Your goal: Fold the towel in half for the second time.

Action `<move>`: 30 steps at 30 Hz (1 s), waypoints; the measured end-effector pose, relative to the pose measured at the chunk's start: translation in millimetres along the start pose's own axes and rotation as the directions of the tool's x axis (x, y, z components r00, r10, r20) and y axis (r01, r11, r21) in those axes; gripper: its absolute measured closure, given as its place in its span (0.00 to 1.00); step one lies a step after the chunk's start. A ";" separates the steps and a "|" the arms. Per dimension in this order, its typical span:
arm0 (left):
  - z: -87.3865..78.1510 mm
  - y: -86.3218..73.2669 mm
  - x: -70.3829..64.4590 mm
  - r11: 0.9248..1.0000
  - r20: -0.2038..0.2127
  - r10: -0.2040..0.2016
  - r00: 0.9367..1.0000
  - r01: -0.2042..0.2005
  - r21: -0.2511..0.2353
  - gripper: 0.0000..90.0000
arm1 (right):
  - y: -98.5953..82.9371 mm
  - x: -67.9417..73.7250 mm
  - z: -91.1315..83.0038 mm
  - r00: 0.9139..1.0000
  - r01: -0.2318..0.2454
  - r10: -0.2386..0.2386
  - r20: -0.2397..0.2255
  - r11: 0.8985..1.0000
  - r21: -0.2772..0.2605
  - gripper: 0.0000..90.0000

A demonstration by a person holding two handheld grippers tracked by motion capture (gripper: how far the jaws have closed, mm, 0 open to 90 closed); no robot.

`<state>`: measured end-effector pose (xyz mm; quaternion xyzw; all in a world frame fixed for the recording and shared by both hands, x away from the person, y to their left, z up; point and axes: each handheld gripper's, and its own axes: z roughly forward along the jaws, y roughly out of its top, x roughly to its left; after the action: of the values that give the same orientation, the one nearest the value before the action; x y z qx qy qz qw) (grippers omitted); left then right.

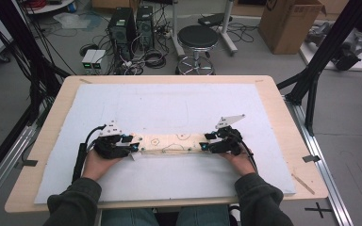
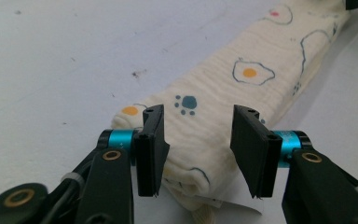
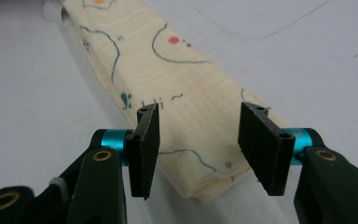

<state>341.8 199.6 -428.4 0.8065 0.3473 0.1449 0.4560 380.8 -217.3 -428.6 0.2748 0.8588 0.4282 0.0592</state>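
Folded patterned cloth lying lengthwise on the white-covered counter, near its front edge. Left hand-held gripper and right hand-held gripper held low at opposite ends, jaws spread astride the cloth, not pinching. Forearms angled inward from below.

One folded cloth on one white mat, between two grippers: left, right. Far off: one black stool, two computer towers, one cardboard box.
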 end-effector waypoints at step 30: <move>-15.0 11.7 -4.2 0.999 -0.018 -0.018 1.000 0.017 -0.039 0.46 | 9.5 -4.5 -22.7 0.995 -0.056 0.060 0.080 0.997 -0.061 0.30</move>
<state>335.5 202.1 -410.1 0.7931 0.3558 0.1550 0.4695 380.9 -231.0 -407.6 0.3151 0.8343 0.4434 0.0899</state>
